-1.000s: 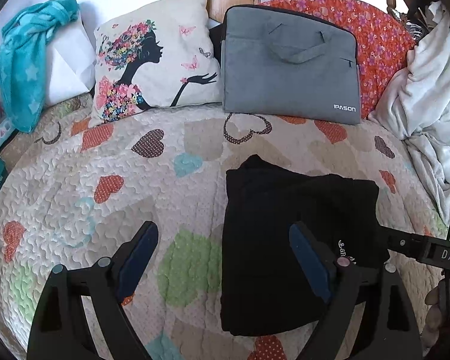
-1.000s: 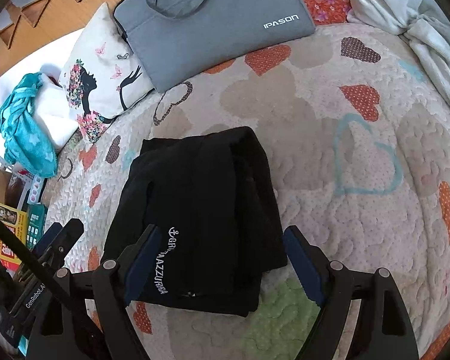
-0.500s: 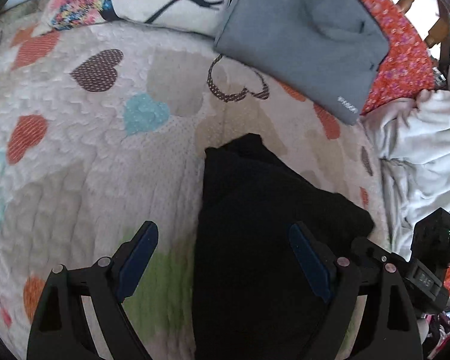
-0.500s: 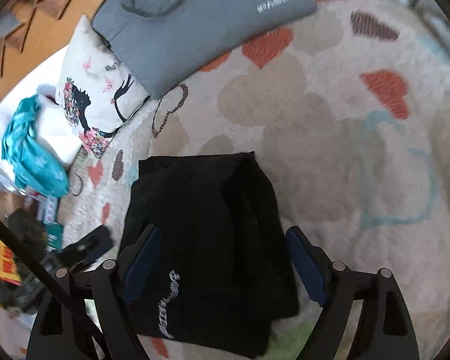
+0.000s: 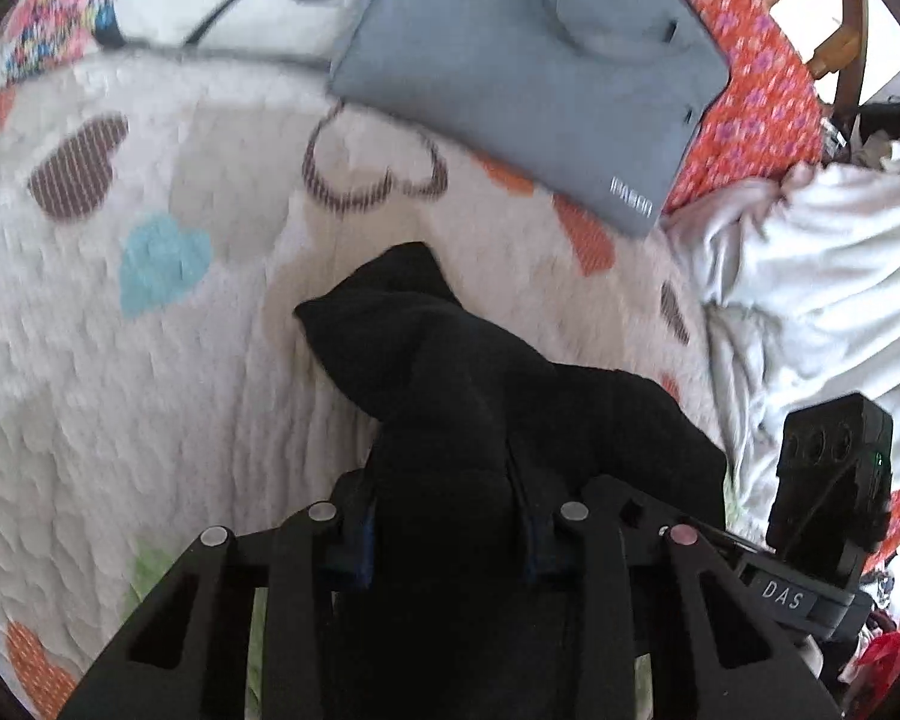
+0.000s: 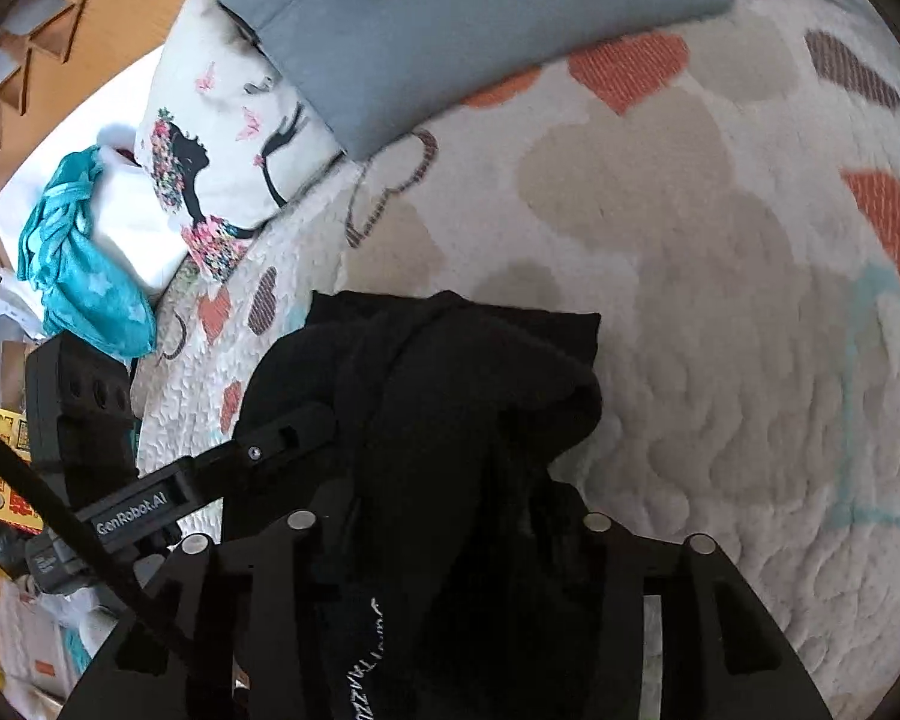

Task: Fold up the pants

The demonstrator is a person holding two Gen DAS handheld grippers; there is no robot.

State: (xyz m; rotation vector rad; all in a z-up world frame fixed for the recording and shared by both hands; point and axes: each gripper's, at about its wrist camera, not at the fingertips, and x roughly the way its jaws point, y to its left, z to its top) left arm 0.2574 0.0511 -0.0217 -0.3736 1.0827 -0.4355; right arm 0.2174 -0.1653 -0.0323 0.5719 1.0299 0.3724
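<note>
You have bare heart-patterned quilt (image 6: 720,312) right of the bunched black pants (image 6: 450,396), which sit mid-bed; the grey zipped laptop bag (image 5: 528,66) lies beyond. Your left gripper (image 5: 444,516) and right gripper (image 6: 450,516) each pinch a fold of the pants.

Bright daylight enters from the upper right of the left wrist view, blowing out the white blanket (image 5: 822,276), while motion blur smears the quilt (image 5: 150,396) hearts, fisheye bending darkens edges, and the black pants (image 6: 450,396) lose detail
</note>
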